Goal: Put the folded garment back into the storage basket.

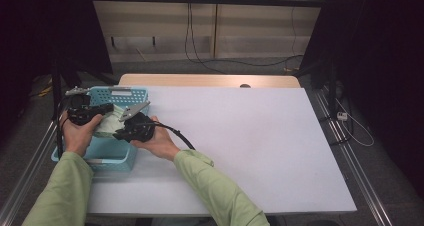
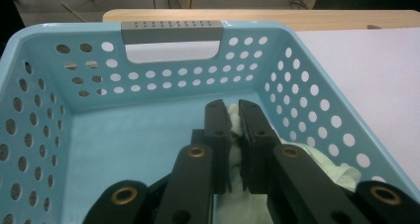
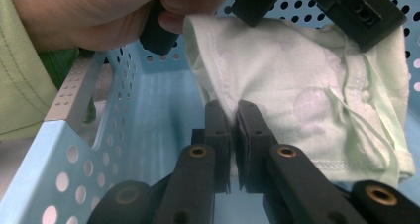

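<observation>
Pale green cloth (image 3: 307, 90) sits pinched in both sets of jaws, each pair drawn narrow on a fold of it.

Right gripper (image 3: 235, 116): jaws clamp a stitched hem, the cloth hanging stretched above them, off the basket floor. Seam and a loose strap-like strip show; likely a small garment, type unclear.

Left gripper (image 2: 233, 116): jaws nip a bunched bit of the same cloth (image 2: 317, 164) low inside the basket (image 2: 44, 40), near its right wall. Rest of the basket floor in the left gripper view looks bare.

High view: both grippers meet over the basket (image 1: 116, 156), left gripper (image 1: 107, 107) and right gripper (image 1: 120, 134) close together, cloth (image 1: 111, 120) between them. Basket stands at the left edge of the bench (image 1: 240, 136), partly overhanging it. Bench top otherwise holds nothing I can make out.

Progress, as judged:
- Done: cloth gripped at two points, partly raised and spread between the grippers.
- Not done: cloth still within the basket walls; nothing laid out on the bench.
- Left, probably: lift it clear of the rim, carry it over to the open bench, then spread or fold it there. Could equally be a placing-in; the frames don't settle the direction.

Early stage either way. Watch the hanging strip for snagging on the basket holes.
</observation>
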